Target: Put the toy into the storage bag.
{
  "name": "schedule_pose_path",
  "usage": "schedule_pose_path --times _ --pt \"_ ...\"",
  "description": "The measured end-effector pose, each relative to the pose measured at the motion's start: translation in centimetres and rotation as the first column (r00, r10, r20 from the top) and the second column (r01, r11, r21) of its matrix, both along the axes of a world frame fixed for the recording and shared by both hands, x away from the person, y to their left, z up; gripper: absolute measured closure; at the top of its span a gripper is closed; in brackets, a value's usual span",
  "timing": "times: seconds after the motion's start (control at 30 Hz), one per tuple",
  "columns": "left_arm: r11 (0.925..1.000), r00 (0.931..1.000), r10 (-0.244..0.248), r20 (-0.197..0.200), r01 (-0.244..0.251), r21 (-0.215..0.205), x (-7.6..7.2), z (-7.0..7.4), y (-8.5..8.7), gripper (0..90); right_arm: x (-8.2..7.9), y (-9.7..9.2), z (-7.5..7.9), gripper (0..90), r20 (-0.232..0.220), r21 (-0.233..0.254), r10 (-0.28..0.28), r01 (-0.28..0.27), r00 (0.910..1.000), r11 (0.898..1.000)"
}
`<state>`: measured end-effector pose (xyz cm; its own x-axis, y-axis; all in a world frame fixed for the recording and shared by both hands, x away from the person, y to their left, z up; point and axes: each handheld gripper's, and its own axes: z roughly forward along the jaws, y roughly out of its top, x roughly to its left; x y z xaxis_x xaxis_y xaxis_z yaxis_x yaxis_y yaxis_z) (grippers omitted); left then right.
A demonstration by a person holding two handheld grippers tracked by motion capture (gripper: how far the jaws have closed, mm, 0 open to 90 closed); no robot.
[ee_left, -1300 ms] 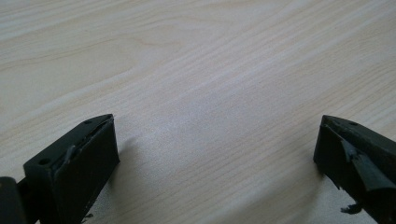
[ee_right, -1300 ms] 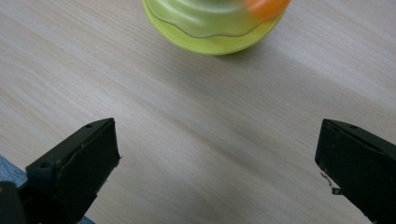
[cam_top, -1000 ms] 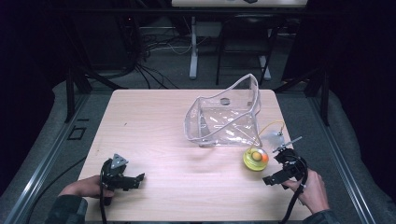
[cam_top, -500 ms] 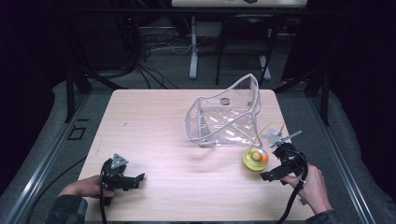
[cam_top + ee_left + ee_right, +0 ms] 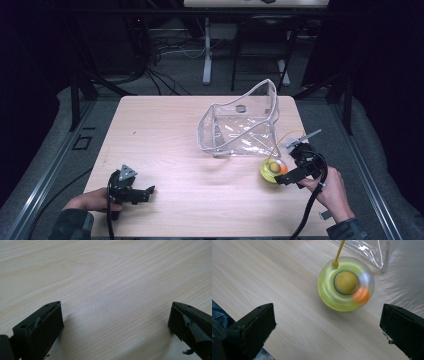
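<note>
Right, wooden tabletop [image 5: 170, 130]; clear plastic bag [image 5: 240, 125] far right of middle. Yellow-green toy [image 5: 273, 170] just before the bag. Right hand-held gripper [image 5: 292, 175] jaws apart, beside the toy. Left hand-held gripper [image 5: 145, 192] jaws apart, near-left.

No lettering, label, brand mark or number can be read anywhere in these views. The pale wood-grain surface [image 5: 170, 130] is unmarked, the clear plastic pouch [image 5: 240, 125] carries no legible print, and the round yellow-green toy with an orange ball [image 5: 345, 286] bears no visible wording.
</note>
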<state>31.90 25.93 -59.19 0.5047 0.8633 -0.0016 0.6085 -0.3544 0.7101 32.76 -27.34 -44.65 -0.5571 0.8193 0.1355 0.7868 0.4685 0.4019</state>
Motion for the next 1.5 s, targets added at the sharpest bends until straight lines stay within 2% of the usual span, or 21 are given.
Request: schedule_pose_path --times 0.07,0.1,0.2,0.23,0.27,0.4,0.67,0.73,0.77,0.8,0.97,1.07,1.17,1.2,1.3,1.37,1.5 --pt "1.0000 1.0000 0.000 0.000 0.000 0.000 0.0 0.0 0.0 0.0 0.2 -0.2 0.3 0.0 -0.006 -0.024 0.004 -0.004 1.0000 1.000" --pt "1.0000 1.0000 0.000 0.000 0.000 0.000 0.0 0.0 0.0 0.0 0.3 -0.3 0.4 0.0 -0.003 -0.004 -0.002 0.002 1.0000 1.000" --pt "1.0000 1.0000 0.000 0.000 0.000 -0.001 0.0 0.0 0.0 0.0 0.5 -0.8 1.0 0.0 0.019 -0.004 -0.013 0.013 0.9997 1.000" --pt "1.0000 1.0000 0.001 0.000 -0.001 -0.002 0.0 0.0 0.0 0.0 0.6 -0.8 1.1 0.0 0.023 0.014 -0.020 0.020 0.9995 1.000" --pt "1.0000 1.0000 0.000 0.000 0.000 -0.001 0.0 0.0 0.0 0.0 0.7 -0.9 1.4 0.0 0.030 0.000 -0.018 0.018 0.9994 1.000" --pt "1.0000 1.0000 0.000 0.000 0.000 -0.002 0.0 0.0 0.0 0.0 0.9 -1.3 2.0 0.0 0.065 0.025 -0.043 0.042 0.9970 0.999" --pt "1.0000 1.0000 0.000 0.000 0.000 -0.001 0.0 0.0 0.0 0.0 1.9 -2.4 3.3 0.0 0.079 0.030 -0.052 0.050 0.9955 0.998" --pt "1.0000 1.0000 0.000 0.000 0.000 -0.002 0.0 0.0 0.0 0.0 2.1 -2.7 3.9 0.0 0.088 0.039 -0.058 0.055 0.9945 0.998" --pt "1.0000 1.0000 0.000 0.000 0.000 -0.001 0.0 0.0 0.0 0.0 2.2 -2.7 4.1 0.0 0.100 0.059 -0.063 0.057 0.9930 0.997" --pt "1.0000 1.0000 0.000 0.000 0.000 -0.001 0.0 0.0 0.0 0.0 2.3 -2.8 4.5 0.0 0.095 0.032 -0.051 0.048 0.9942 0.998" --pt "1.0000 1.0000 0.002 0.002 -0.002 -0.001 0.0 0.0 0.0 0.0 3.1 -3.0 5.9 1.5 0.107 0.034 -0.063 0.060 0.9922 0.998" --pt "1.0000 1.0000 0.002 0.002 -0.002 -0.001 0.0 0.0 0.0 0.0 3.6 -3.0 6.9 1.5 0.112 0.017 -0.052 0.050 0.9924 0.999" --pt "1.0000 1.0000 0.002 0.002 -0.002 -0.001 0.0 0.0 0.0 0.0 4.1 -2.8 7.3 1.5 0.112 0.032 -0.052 0.048 0.9924 0.998" --pt "1.0000 1.0000 0.002 0.002 -0.002 -0.001 0.0 0.0 0.0 0.0 4.5 -2.6 7.8 2.1 0.110 0.046 -0.051 0.046 0.9926 0.998" --pt "1.0000 1.0000 0.002 0.002 -0.002 -0.001 0.0 0.0 0.0 0.0 5.0 -2.4 8.2 4.1 0.107 0.035 -0.047 0.043 0.9932 0.998" --pt "1.0000 1.0000 0.002 0.002 -0.002 -0.001 0.0 0.0 0.0 0.0 5.6 -2.0 8.6 9.3 0.098 0.047 -0.034 0.029 0.9946 0.998" --pt "1.0000 1.0000 0.002 0.002 -0.002 -0.001 0.0 0.0 0.0 0.0 6.3 -1.2 8.7 18.2 0.081 0.027 -0.020 0.018 0.9965 0.999"
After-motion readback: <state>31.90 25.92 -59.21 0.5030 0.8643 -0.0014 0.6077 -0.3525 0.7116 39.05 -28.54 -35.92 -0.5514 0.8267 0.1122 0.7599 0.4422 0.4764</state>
